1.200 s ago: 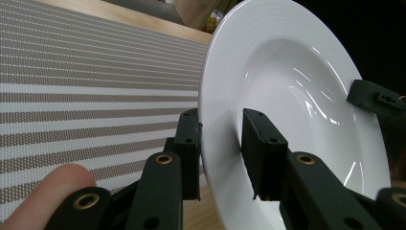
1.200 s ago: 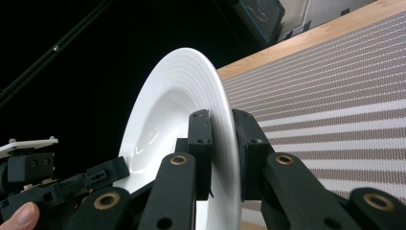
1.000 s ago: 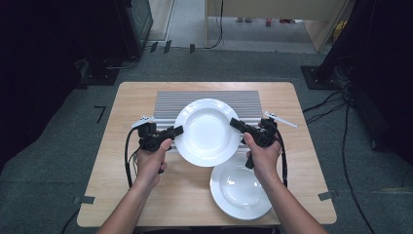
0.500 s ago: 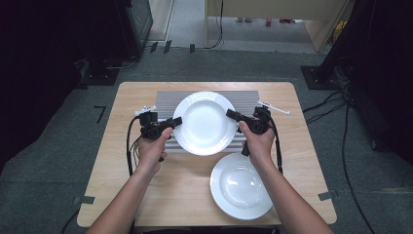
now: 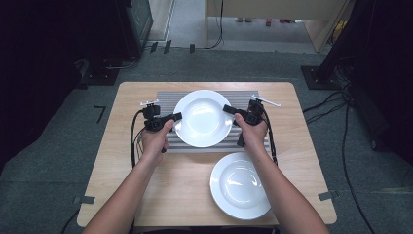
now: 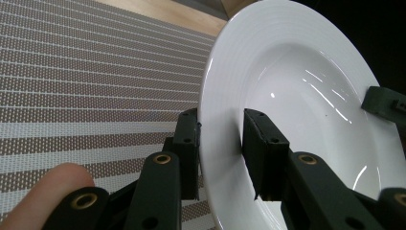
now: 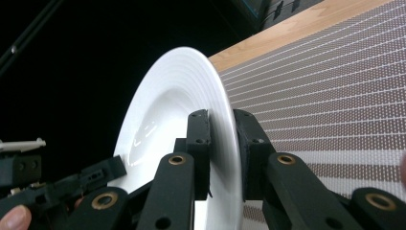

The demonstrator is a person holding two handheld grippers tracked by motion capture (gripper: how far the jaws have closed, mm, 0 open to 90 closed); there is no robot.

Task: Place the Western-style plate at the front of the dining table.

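High view: a round white ceramic deep plate (image 5: 203, 118) is held over a grey ribbed rectangular mat (image 5: 248, 142) on the light wooden tabletop (image 5: 117, 161), gripped on two opposite rim edges. The left claw (image 5: 176, 117) is clamped on the plate's left rim, the right claw (image 5: 228, 109) on its right rim. Each claw is held by a bare hand, left hand (image 5: 155, 140) and right hand (image 5: 253, 134), with forearms coming in from the bottom edge. A black cable (image 5: 132, 141) loops down from the left claw's body.

A second round white ceramic deep plate (image 5: 240, 185) lies flat on the bare tabletop, near the front right, just below the mat and apart from the held plate.

Left gripper view: the left claw (image 6: 220, 148) is seen pinching the held plate's rim (image 6: 287, 96), one jaw under the rim and one inside the well, the striped mat (image 6: 86, 81) behind. A fingertip (image 6: 45, 189) is seen at lower left.

Right gripper view: the right claw (image 7: 221, 143) is pinched on the rim of the same plate (image 7: 172, 115), seen edge-on, with the mat (image 7: 335, 96) at right and the other claw (image 7: 103, 172) at the far rim.
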